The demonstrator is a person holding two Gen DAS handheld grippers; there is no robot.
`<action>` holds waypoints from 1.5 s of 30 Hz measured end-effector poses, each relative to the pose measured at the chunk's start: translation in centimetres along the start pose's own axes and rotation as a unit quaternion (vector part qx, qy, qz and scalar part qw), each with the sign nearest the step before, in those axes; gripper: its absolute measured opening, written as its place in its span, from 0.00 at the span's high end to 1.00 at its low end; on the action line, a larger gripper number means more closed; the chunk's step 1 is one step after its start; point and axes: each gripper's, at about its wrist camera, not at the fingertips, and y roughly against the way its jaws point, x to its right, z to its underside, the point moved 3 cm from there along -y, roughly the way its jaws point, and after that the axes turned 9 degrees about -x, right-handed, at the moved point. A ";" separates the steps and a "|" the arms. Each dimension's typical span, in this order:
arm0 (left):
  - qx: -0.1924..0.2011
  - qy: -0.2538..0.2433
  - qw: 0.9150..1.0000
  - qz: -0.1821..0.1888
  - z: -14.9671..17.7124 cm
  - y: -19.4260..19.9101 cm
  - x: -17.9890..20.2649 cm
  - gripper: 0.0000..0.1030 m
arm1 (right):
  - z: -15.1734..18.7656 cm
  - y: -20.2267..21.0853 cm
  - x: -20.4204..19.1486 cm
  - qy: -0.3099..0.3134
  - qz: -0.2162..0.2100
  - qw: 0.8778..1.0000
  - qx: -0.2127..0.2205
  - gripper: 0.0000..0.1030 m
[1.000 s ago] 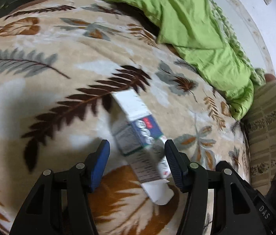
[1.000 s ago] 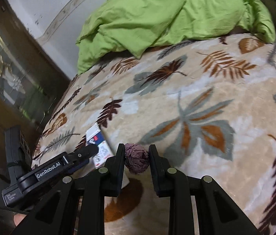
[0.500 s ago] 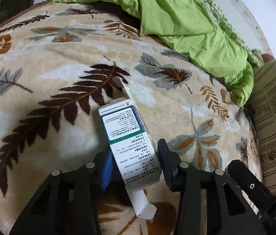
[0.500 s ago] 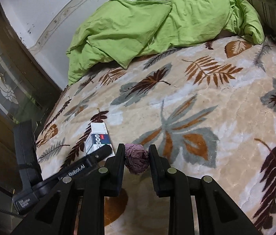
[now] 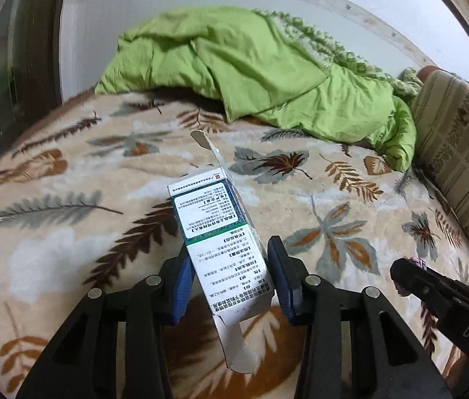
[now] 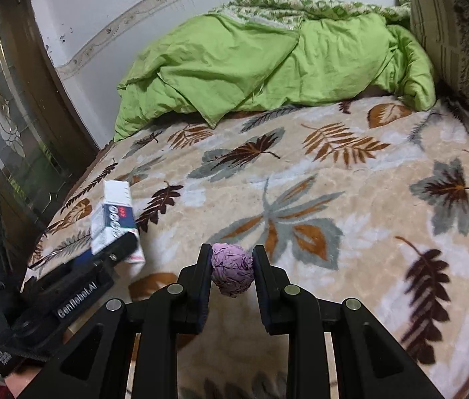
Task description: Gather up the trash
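Above the leaf-patterned blanket (image 6: 350, 199), the left gripper (image 5: 231, 276) clamps a white-and-blue medicine carton (image 5: 221, 232) between its fingers. Just beside it, the right gripper (image 6: 231, 274) pinches a crumpled purple paper ball (image 6: 232, 272). Behind lies a green quilt (image 6: 267, 63).

Leaf-patterned bed (image 6: 350, 206), rumpled green quilt (image 6: 267, 66)
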 end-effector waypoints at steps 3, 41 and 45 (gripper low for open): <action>-0.002 -0.010 1.000 0.006 1.5 1.6 0.1 0.59 | 1.5 1.7 0.3 0.004 0.006 1.000 0.007 0.75; -0.053 -0.067 0.996 -0.016 8.3 3.2 2.3 0.61 | 6.2 6.4 0.5 0.001 0.050 0.999 0.019 0.75; -0.054 -0.065 0.996 -0.020 8.2 3.1 2.1 0.61 | 6.2 6.4 0.5 0.002 0.048 0.999 0.019 0.75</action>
